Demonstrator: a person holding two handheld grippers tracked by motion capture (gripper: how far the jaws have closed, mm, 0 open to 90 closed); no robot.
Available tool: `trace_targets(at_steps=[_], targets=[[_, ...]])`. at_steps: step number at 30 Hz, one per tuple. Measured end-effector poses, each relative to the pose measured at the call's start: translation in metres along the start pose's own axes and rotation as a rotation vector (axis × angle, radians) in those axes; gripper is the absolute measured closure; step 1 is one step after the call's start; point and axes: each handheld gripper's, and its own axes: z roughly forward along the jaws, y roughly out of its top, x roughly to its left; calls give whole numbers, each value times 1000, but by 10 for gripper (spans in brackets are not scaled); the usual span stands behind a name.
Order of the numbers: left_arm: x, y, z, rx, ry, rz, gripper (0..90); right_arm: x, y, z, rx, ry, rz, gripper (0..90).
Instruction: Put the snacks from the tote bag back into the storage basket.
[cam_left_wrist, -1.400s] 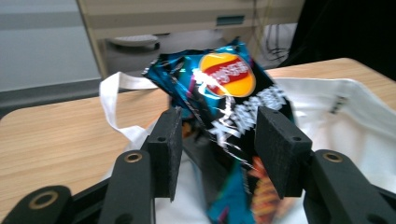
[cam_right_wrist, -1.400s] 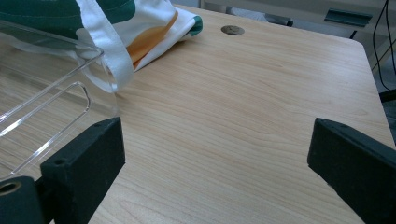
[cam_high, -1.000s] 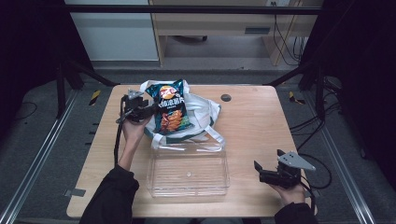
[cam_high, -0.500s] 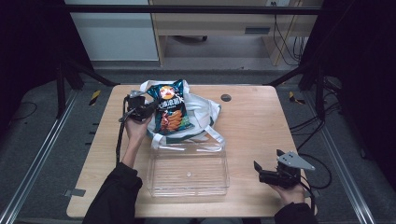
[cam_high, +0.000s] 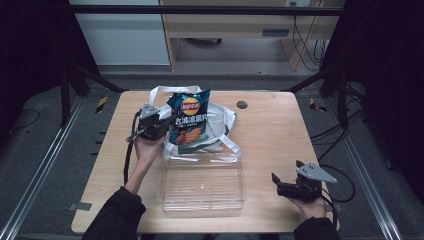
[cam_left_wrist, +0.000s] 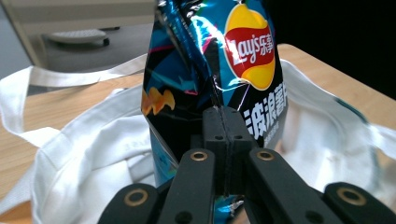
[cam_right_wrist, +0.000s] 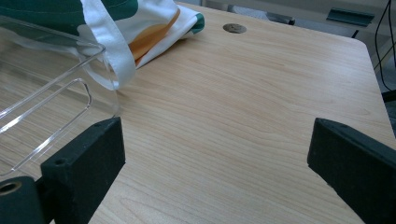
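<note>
My left gripper (cam_high: 159, 125) pinches the chip bag (cam_high: 188, 121) by its side edge, bag upright with its long axis vertical, above the white tote bag (cam_high: 220, 120); the clear bin (cam_high: 201, 181) lies just toward me from it. The left gripper view shows the jaws pressed flat on the bag's seam, which the high view cannot resolve. My right gripper (cam_high: 289, 189) rests spread and empty near the table's (cam_high: 270, 130) right edge, farther from the bag.

The light wooden table (cam_high: 280, 130) carries a white cloth tote bag (cam_high: 222, 120) and a clear rectangular plastic bin (cam_high: 201, 186).
</note>
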Motion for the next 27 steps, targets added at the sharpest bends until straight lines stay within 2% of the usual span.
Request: trace_targets(at_steps=[5,7,10,18,27], targets=[[-19,-9,-14,-4,-26,62,900,1,0,0,0,0,0,45],[-25,-13,-18,-7,-32,68,900,1,0,0,1,-1,-1,45],[-33,-16,-22,7,-28,109,900,1,0,0,1,1,-1,45],[-55,-29,-29,32,-50,165,900,1,0,-1,-1,2,-2,45],[-69,-40,-28,59,-77,191,900,1,0,-1,-3,5,-4,46]])
